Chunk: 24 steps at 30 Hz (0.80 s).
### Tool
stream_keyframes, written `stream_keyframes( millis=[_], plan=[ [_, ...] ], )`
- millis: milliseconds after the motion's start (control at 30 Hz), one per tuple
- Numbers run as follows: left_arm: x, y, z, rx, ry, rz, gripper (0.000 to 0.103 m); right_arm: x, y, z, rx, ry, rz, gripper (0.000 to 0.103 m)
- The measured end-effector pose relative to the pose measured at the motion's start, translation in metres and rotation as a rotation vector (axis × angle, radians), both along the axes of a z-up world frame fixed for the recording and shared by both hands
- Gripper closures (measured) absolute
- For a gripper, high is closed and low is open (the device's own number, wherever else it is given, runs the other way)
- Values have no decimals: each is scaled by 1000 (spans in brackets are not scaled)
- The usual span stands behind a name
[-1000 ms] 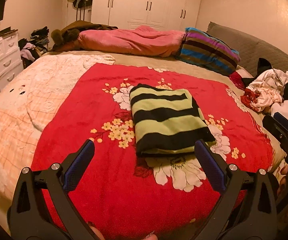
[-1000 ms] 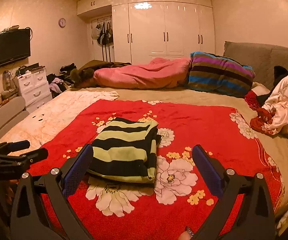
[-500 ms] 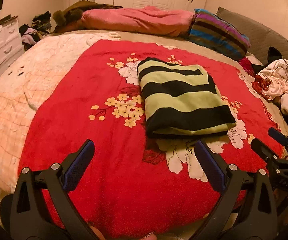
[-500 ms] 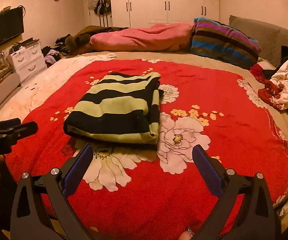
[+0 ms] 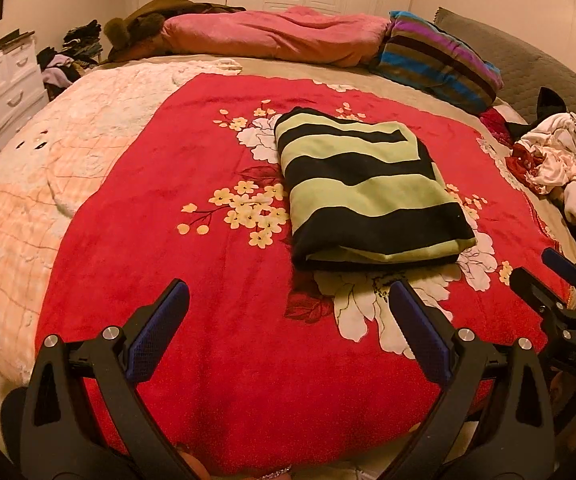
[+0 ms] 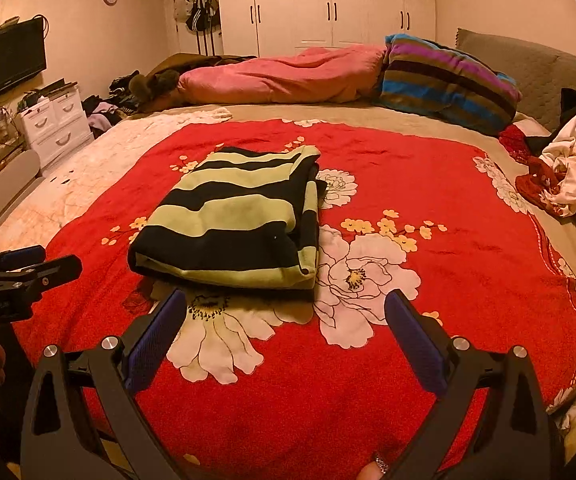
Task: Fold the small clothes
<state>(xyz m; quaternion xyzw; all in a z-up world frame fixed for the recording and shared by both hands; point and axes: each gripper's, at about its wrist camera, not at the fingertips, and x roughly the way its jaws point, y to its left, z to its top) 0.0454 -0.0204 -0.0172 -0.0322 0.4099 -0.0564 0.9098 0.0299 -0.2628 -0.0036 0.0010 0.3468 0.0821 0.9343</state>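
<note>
A folded garment with green and black stripes (image 5: 363,188) (image 6: 236,224) lies flat on the red flowered blanket (image 5: 192,184) (image 6: 447,240). My left gripper (image 5: 288,300) hovers open just short of the garment's near edge, nothing between its fingers. My right gripper (image 6: 286,312) also stands open in front of the garment's near edge, empty. Each gripper shows in the other's view: the right gripper (image 5: 543,276) at the right edge, the left gripper (image 6: 32,268) at the left edge.
A heap of loose clothes (image 5: 559,156) (image 6: 567,168) lies at the bed's right side. A pink quilt (image 6: 280,76) and a striped pillow (image 6: 443,80) lie at the far end. White drawers (image 6: 56,120) and a wall TV (image 6: 4,60) stand left.
Both grippers have moved forward and lower towards the folded garment, which now fills more of each view. The garment itself has not moved. Both stay open.
</note>
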Motion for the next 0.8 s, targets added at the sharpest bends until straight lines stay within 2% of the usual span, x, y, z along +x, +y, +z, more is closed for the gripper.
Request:
stream_keyframes(
  millis=[800],
  plan=[
    [2, 1, -3, 27, 17, 9, 9, 0, -2, -1, -7, 11, -14, 4]
  ],
)
